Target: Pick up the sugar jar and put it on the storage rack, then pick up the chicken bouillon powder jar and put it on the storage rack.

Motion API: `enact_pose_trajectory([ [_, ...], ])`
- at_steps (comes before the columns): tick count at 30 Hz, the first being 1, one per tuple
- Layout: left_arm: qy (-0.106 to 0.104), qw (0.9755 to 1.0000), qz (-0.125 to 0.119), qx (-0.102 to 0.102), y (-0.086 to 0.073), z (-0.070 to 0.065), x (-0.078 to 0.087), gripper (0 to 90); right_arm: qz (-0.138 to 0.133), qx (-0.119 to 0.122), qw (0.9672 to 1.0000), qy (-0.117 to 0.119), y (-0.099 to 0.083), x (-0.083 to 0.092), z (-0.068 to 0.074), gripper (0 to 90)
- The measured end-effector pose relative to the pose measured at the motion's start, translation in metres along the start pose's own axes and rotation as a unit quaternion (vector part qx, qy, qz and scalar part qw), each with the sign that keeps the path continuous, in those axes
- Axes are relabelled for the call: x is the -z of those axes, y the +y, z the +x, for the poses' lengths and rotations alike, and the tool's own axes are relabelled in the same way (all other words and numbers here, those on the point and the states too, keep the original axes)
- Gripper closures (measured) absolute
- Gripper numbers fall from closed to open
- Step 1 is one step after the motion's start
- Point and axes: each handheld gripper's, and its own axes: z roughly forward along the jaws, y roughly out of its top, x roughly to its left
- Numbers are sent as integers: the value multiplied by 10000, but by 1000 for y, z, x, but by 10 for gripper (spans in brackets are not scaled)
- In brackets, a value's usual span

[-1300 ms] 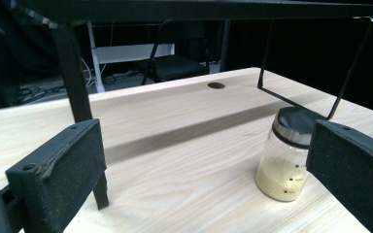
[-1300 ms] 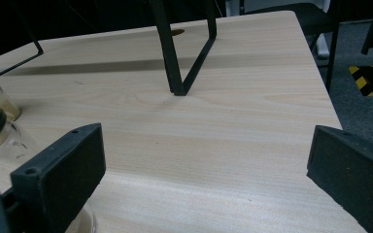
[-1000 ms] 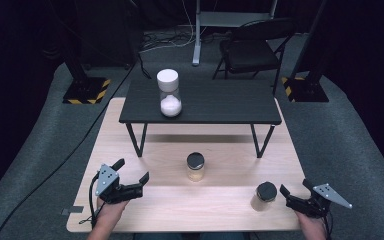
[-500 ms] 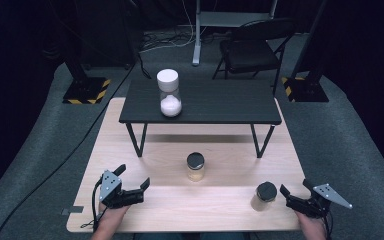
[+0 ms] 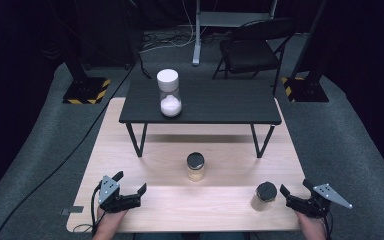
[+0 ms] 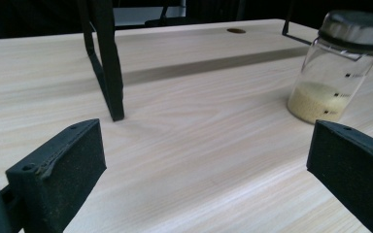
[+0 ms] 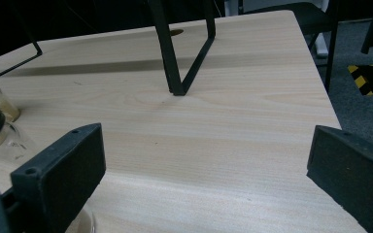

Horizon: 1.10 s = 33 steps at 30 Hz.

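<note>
High view: the right gripper (image 5: 295,192), lower right of the frame, has its jaws apart, just beside a jar (image 5: 265,196) with a round black lid and clear glass. The left gripper (image 5: 130,186), lower left, also has its jaws spread over bare pale wood. A second jar (image 5: 195,167), at centre, holds yellowish grains; in the left gripper view it stands upper right.
</note>
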Motion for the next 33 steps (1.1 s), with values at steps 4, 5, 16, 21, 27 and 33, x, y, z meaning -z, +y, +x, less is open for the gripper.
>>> enact_pose_trajectory([
  [4,5,10000,23,73,-6,2,0,1,1,-2,10000,-5,0,0,0,0],
  [5,-7,10000,22,78,-7,2,0,0,2,-2,10000,-5,0,0,0,0],
  [16,-55,9999,-63,63,-9,2,0,0,-7,-6,10000,3,0,0,0,0],
  [21,-43,10000,-43,39,-9,2,-1,0,-63,18,10000,-39,0,1,0,0],
  [27,-18,10000,-37,-2,-10,1,-1,0,-113,-58,9999,-51,2,2,-2,0],
  [33,-12,10000,-27,55,-9,1,-1,0,-141,-18,9998,-104,8,5,1,0],
])
